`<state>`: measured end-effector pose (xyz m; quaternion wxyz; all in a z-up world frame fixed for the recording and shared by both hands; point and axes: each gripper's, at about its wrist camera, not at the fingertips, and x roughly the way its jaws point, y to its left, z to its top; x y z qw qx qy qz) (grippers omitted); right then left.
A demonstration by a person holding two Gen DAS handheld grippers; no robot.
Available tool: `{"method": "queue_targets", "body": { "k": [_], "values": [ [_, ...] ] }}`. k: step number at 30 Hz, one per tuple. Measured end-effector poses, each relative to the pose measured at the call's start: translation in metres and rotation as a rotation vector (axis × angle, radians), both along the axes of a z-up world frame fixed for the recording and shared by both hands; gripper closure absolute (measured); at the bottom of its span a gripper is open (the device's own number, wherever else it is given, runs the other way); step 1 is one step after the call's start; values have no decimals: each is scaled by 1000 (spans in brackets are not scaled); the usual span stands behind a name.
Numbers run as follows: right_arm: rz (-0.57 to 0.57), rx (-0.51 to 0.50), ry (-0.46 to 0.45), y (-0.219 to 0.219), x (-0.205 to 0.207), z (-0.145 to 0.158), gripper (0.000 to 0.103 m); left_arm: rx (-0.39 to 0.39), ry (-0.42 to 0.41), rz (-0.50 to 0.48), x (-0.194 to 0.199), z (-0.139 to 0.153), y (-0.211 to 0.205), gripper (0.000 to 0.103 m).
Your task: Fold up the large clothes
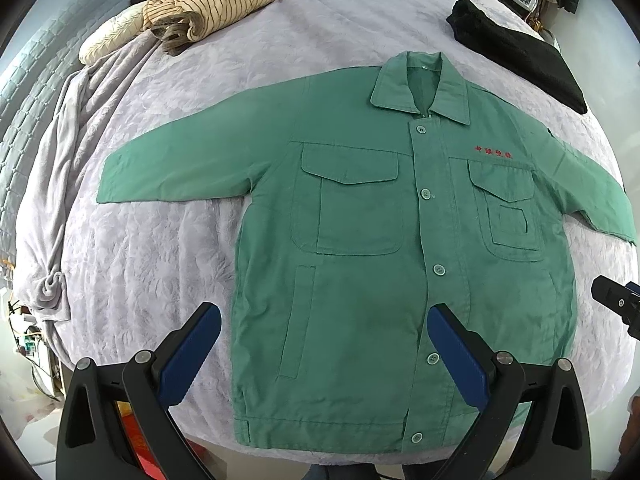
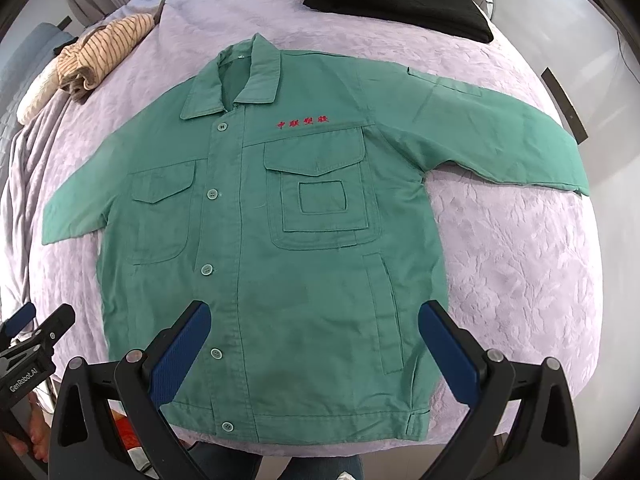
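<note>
A green cotton-twill work jacket with red chest embroidery [image 1: 360, 240] lies face up and buttoned on a bed covered by a lavender embossed bedspread [image 1: 160, 264], collar toward 12 o'clock, hem toward 6 o'clock, sleeves spread to 9 and 3 o'clock. The left hand-held gripper [image 1: 324, 360] hovers above the hem with its blue-padded fingers wide apart and nothing between them; the right hand-held gripper [image 2: 316, 356] does likewise over the other half of the hem.

Handling, as judged: the cloth looks fairly thick and limp rather than stiff, light enough to lift by one edge, not fragile and not slippery. It would drape and sag when raised. Doubled seams offer the firmest hold: the cuffs, shoulder seams and hem corners. Pocket flaps and buttons add bulk near the middle.

Surface: the bedspread is soft and yielding, so a pinch may catch it together with the jacket. At 10 to 11 o'clock lies a crumpled cream striped garment [image 1: 208, 4]; at 1 to 2 o'clock, a folded black garment [image 1: 520, 52]. A grey blanket [image 1: 52, 184] is bunched along 9 o'clock.
</note>
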<state>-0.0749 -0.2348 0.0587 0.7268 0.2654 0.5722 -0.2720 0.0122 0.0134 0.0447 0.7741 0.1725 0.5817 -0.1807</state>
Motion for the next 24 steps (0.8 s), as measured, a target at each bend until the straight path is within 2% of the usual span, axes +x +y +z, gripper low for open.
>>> {"method": "queue_targets", "body": {
  "k": [24],
  "values": [
    [-8, -3, 0, 2, -4, 2, 0, 4, 1, 2, -1, -1, -1, 0]
  ]
}}
